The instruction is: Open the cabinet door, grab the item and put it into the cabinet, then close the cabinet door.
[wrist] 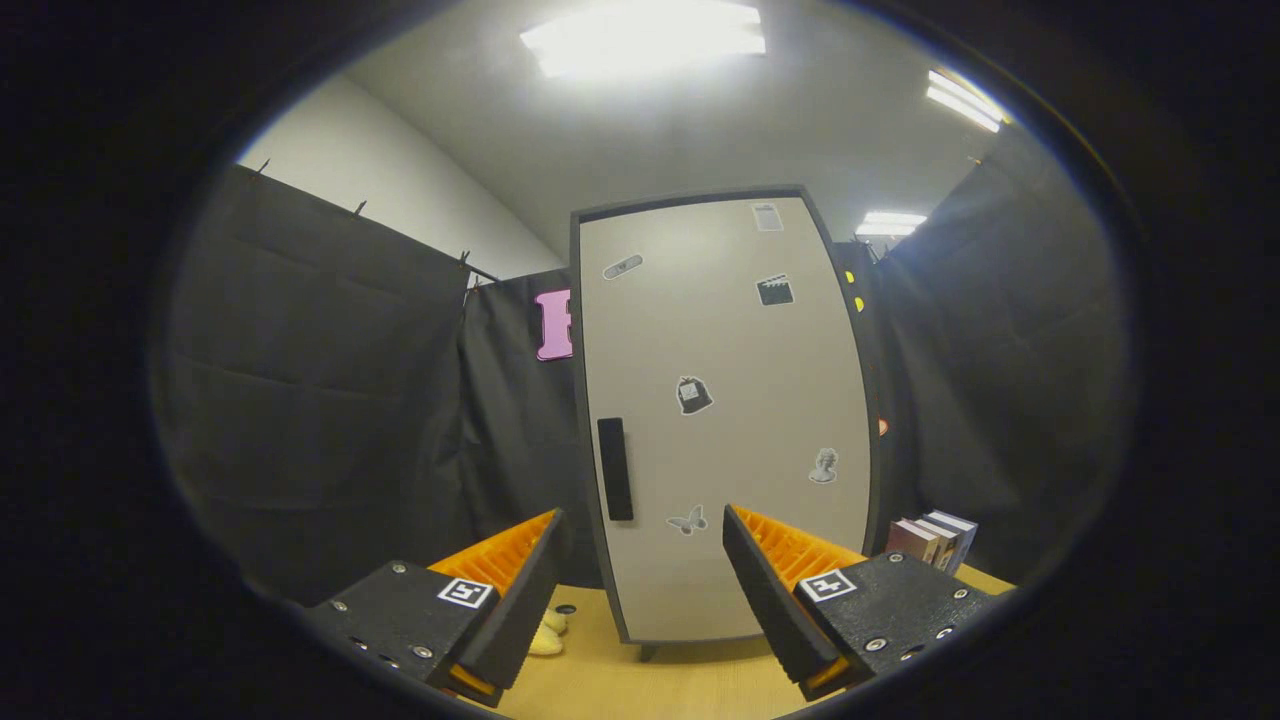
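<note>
Pale grey and flat, the cabinet door [725,420] stands shut beyond our gripper [640,590], whose fingers are spread wide apart with nothing between them. We judge the door to be a stiff, light panel that should swing freely on hinges along its far side, opposite the dark vertical handle [615,468] near its left edge; that handle looks rigid and narrow, and it is the obvious place to take hold, either pinched between the fingers or hooked from behind with one fingertip. A smooth panel like this gives no grip elsewhere, and the small stickers on it are no help. As for the item to be stored, we think it is the pale yellowish, rounded thing [547,637] lying on the tan tabletop [660,685] just ahead of the left finger, near the cabinet's lower left corner. It looks soft and light, but most of it is hidden behind that finger, so we cannot tell its shape or what it is. Some books [932,540] stand to the right of the cabinet, half cut off behind the right finger. What lies inside the cabinet is hidden by the closed door.
</note>
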`<state>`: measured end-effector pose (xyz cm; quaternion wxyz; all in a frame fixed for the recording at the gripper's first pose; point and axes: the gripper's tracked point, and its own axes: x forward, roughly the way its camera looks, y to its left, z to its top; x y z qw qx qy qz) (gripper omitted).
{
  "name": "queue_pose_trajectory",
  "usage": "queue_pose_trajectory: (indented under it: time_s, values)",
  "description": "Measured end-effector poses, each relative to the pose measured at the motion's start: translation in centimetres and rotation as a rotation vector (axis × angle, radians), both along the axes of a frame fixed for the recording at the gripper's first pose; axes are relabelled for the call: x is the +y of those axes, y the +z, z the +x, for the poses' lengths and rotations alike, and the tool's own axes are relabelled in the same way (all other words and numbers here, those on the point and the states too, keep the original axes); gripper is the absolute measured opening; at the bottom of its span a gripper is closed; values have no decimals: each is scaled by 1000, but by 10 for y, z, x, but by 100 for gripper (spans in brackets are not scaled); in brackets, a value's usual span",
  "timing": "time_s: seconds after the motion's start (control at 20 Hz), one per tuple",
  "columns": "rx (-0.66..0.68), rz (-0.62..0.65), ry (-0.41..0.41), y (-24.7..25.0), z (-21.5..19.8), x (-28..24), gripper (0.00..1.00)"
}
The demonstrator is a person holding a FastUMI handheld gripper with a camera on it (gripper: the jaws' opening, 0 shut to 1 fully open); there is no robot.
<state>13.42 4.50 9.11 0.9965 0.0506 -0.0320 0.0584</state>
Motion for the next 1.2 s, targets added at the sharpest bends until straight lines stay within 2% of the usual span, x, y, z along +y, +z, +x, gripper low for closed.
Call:
queue_pose_trajectory:
  time_s: [0.45, 0.85, 1.05, 1.2]
  values:
    - [15, 0, 35, 14, 89, 28, 94]
    - [67, -93, 23, -8, 159, 46, 89]
    - [114, -108, 11, -18, 189, 50, 81]
    - [152, -124, 14, -28, 204, 55, 70]
